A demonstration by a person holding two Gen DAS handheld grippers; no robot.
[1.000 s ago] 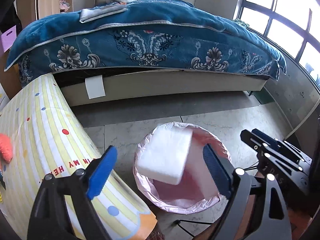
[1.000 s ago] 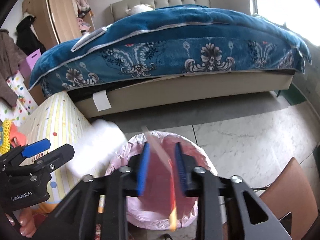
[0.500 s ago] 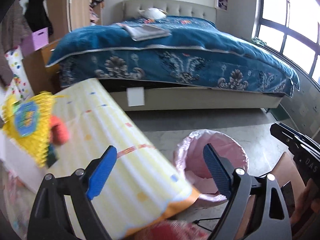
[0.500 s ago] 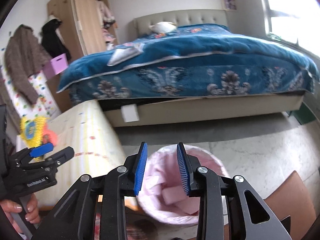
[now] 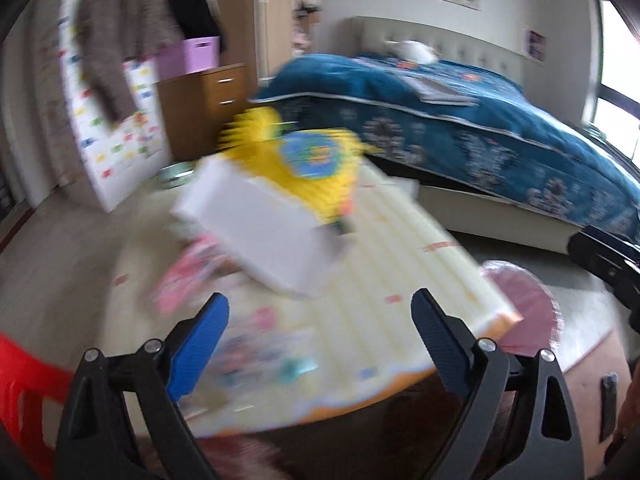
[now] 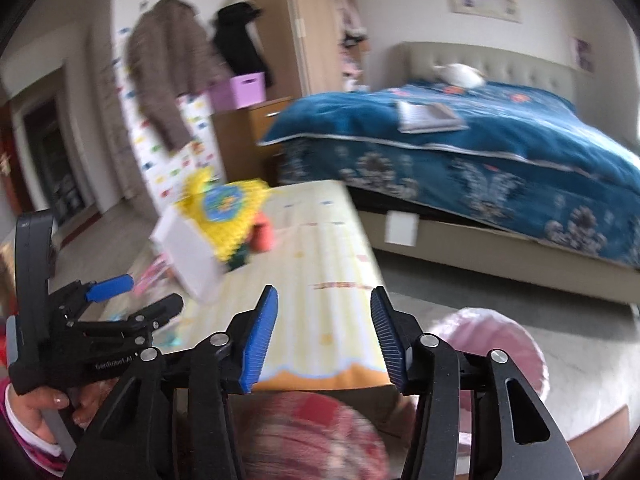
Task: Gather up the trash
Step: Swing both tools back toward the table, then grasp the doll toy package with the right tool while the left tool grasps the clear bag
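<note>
**Both grippers empty, heading for the next piece on the table**

Your left gripper has its fingers wide apart with nothing between them. Your right gripper is opening as well, and it too holds nothing; only the striped tablecloth shows in the gap.

Straight out at twelve o'clock from the left fingers lies a white foam block, tilted, resting on the table against a yellow toy. From the right gripper, the same block sits at about ten o'clock. The pink-lined bin stands on the floor at four o'clock, just past the table's corner.

You look to be between pickups. The block seems the next piece of trash: bring one gripper over it, straddle its narrow sides, then close. The views are blurred, so settle before you commit.
</note>
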